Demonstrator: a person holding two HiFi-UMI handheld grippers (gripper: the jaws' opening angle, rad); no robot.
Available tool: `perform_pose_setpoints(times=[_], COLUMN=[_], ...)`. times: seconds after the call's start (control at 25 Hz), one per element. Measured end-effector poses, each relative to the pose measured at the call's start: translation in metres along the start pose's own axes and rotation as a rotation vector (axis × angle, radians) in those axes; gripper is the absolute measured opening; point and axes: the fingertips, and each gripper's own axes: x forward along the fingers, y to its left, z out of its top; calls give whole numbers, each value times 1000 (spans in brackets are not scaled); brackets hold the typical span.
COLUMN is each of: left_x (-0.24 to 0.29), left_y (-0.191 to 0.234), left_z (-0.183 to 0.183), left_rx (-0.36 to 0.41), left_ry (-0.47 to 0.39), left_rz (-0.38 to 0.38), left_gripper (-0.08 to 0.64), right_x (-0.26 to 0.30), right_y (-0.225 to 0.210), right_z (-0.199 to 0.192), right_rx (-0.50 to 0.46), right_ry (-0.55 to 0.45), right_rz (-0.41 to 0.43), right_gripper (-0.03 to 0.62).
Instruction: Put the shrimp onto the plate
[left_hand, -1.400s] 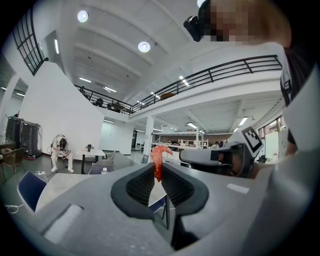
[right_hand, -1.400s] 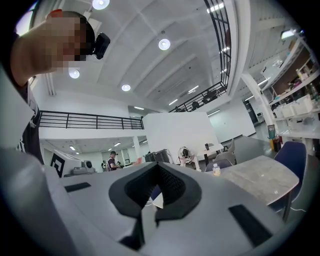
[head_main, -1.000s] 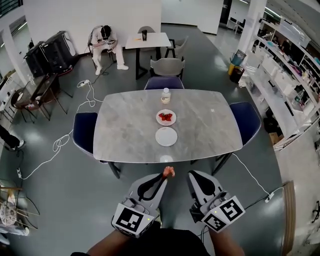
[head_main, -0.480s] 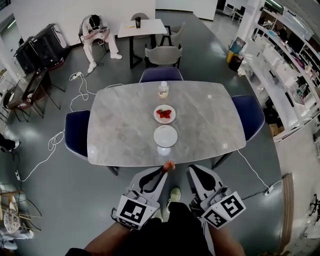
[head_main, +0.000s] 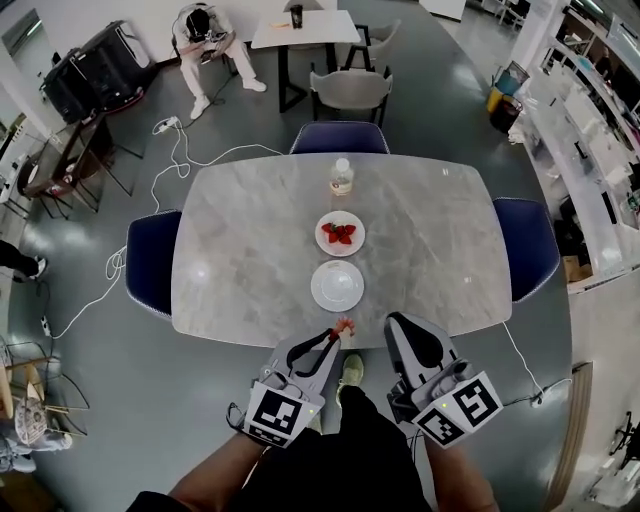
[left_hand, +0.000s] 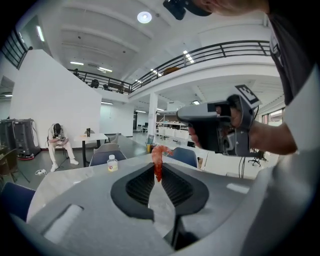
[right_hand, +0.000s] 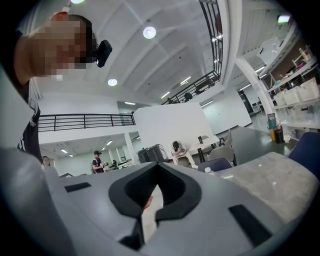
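Step in hand: carrying. The left gripper (head_main: 335, 335) has its fingers closed on one shrimp (head_main: 343, 326), pinched by the tail end at the very tips. The curled body stands up clear above them in the left gripper view (left_hand: 157, 159). The shrimp hangs just short of the near edge of the table (head_main: 230, 270), not yet over it.

The right gripper (head_main: 400, 325) is alongside, fingers drawn together on nothing.

Next move, as judged: carry the shrimp forward over the empty plate (head_main: 337, 286), which sits just inside the near edge. Then lower it and part the fingers (the hold is shallow, so a steady carry is advisable).

Beyond lie a second plate (head_main: 340, 233) with red pieces on it and a bottle (head_main: 342, 177).

Limits of view:
- The red pieces are too small to identify or count.
- A red fleck in the right gripper view cannot be made out.
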Motion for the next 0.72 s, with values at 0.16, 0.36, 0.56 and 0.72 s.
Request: perform_pose_setpoints(times=[0.16,0.36,0.56,0.72], left_x=[42,85,115,138], left_y=[18,35,52,59], left_z=[-20,-54,-93,-128], left_rx=[-11,-27,-24,-32], left_ry=[61,142,225,293], left_rz=[35,69,68,36], left_gripper=[49,49,49,49], right_x=[26,54,76,91], right_y=[-38,-77,-96,-113], right_z=[6,0,-14,-32], right_rx=[21,42,68,89], right_ry=[30,76,114,126], right_rz=[37,75,83,47], right_gripper=[2,2,2,2])
